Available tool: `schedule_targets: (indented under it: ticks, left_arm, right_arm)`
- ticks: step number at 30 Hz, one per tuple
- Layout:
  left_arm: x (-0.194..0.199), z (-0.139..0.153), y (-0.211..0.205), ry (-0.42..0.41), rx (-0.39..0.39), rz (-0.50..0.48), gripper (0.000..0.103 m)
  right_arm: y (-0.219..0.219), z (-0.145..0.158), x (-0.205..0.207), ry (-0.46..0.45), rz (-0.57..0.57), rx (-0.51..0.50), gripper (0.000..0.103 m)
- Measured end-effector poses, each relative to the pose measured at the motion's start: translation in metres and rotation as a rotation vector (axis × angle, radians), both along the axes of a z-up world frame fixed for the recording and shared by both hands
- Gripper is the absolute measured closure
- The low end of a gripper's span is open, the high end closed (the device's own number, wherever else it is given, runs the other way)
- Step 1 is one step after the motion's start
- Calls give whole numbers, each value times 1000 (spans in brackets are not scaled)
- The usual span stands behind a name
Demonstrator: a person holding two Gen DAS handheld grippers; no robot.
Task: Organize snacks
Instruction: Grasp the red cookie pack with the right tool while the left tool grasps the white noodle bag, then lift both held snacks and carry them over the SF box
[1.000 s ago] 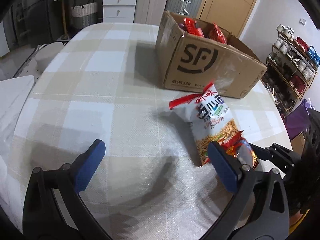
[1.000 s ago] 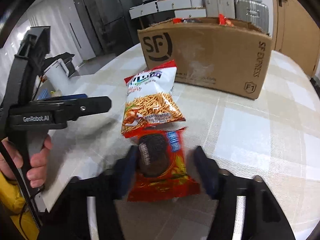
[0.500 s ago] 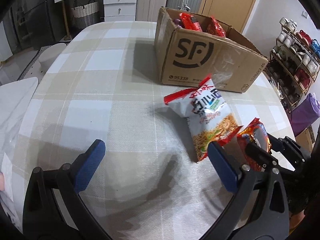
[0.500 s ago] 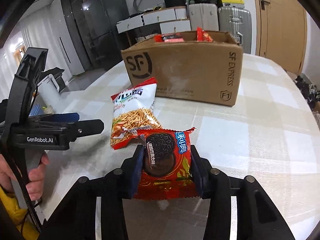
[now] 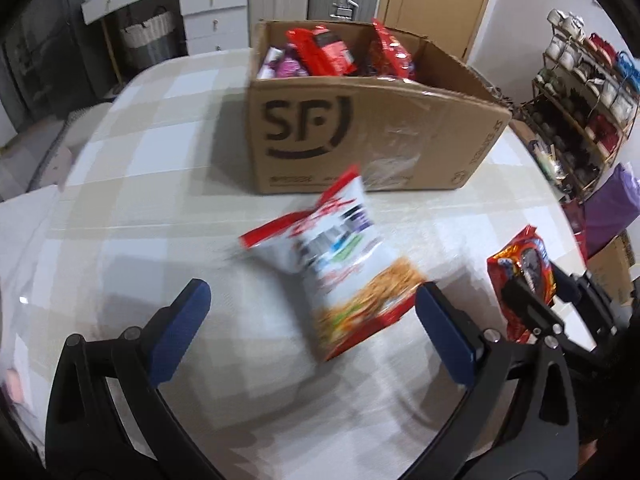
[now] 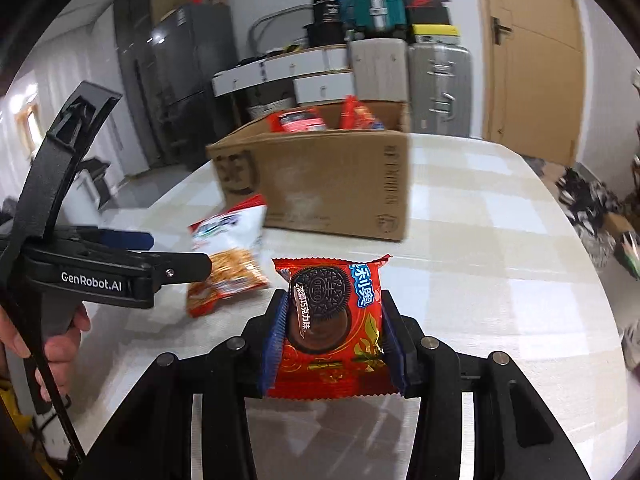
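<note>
My right gripper [image 6: 332,344] is shut on a red Oreo packet [image 6: 332,320] and holds it above the table; the packet also shows at the right of the left wrist view [image 5: 520,268]. A white and red bag of fried sticks [image 5: 340,264] lies on the table in front of the SF cardboard box [image 5: 360,132], which holds several red snack packs. The bag also shows in the right wrist view [image 6: 228,256]. My left gripper [image 5: 312,320] is open, its fingers either side of the bag's near end, and appears in the right wrist view [image 6: 120,256].
The table [image 5: 132,184] has a beige and white checked cloth. Drawers, suitcases and a wooden door stand behind it. A shoe rack [image 5: 580,92] is to the right of the table.
My right gripper closed on the Oreo packet and lifted it off the table. My left gripper moved forward toward the bag of fried sticks, still open.
</note>
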State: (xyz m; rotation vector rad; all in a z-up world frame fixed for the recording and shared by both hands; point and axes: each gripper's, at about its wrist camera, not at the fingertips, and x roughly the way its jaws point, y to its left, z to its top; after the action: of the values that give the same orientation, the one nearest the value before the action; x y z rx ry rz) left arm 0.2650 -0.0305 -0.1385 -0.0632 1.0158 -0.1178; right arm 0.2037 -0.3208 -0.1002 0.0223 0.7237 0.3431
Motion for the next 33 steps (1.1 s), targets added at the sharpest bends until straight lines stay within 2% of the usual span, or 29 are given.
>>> schedule_targets:
  ticks: [3,8,10,12,13,14,15,20,28,33]
  left_arm:
    - [12,-5,-14,28,18,-3,1]
    - [31,-22,-25,70,32,0,1]
    - [34,-31,-25,83,13,0,2]
    - [34,-34,-26,90,6,-5,16]
    - [34,-33,-27,81,10,-12,17]
    - [33,-31,-27,75,5,-20,28]
    - [31,-30,-26,70,-7,-33,34]
    - [26,-23,-27,49,0,-57,47]
    - [2,-12,-19,17,5,-63,50]
    - [-17,15,-6,-41,-2,-60,50]
  right_arm:
    - [-9,0,0,2,-58,-20,59]
    - [-20,-2,5,26,-71,25,59]
    - [-25,-3,6,33,-81,43,59]
    - [-26,-3,6,35,-84,54,59]
    - [-28,-3,6,39,-85,59,59]
    - [-27,-4,7,42,-87,60,59]
    - [-26,-4,7,44,-88,60,59]
    - [-28,-4,7,48,-96,66,59]
    - [-27,-4,7,45,-104,60,59]
    - [-22,1,1,23,-74,59,59]
